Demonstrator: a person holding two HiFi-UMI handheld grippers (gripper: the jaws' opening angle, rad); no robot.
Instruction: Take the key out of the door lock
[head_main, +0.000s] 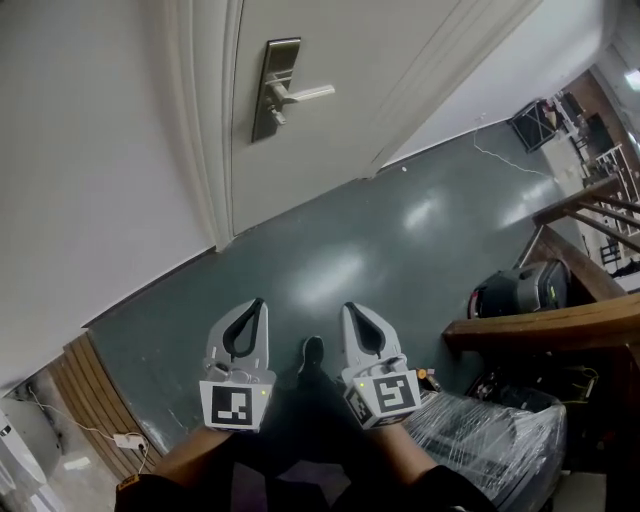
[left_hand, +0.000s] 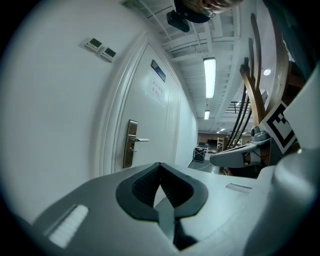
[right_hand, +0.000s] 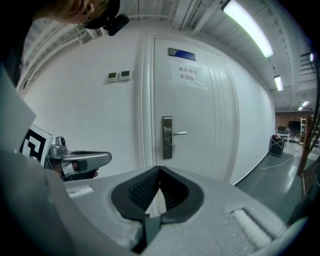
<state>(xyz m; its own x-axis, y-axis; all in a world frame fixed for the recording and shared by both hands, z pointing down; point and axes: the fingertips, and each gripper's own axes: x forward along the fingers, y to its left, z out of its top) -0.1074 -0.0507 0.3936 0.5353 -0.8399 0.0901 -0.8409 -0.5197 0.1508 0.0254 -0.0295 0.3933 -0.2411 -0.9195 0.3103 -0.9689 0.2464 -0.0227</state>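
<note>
Your left gripper (head_main: 258, 303) hangs low over the dark floor (head_main: 330, 270), well apart from the door (head_main: 400, 60), with its fingers pressed together on nothing. It has no part in this step, so park it to the side.

Ahead of you, the metal lock plate (head_main: 275, 88) carries a lever handle (head_main: 305, 94). The key is too small to make out from here, but it should sit in the plate just below that lever.

Your right gripper (head_main: 350, 308) is just beside the left 1, and its fingers are also shut and empty. Step closer until the plate fills the right gripper view, then spread the fingers before they reach the lock. Bring them in level with the keyhole and under the lever. Pinch the key head flat between both pads, then draw it straight out along its own axis without twisting.
</note>
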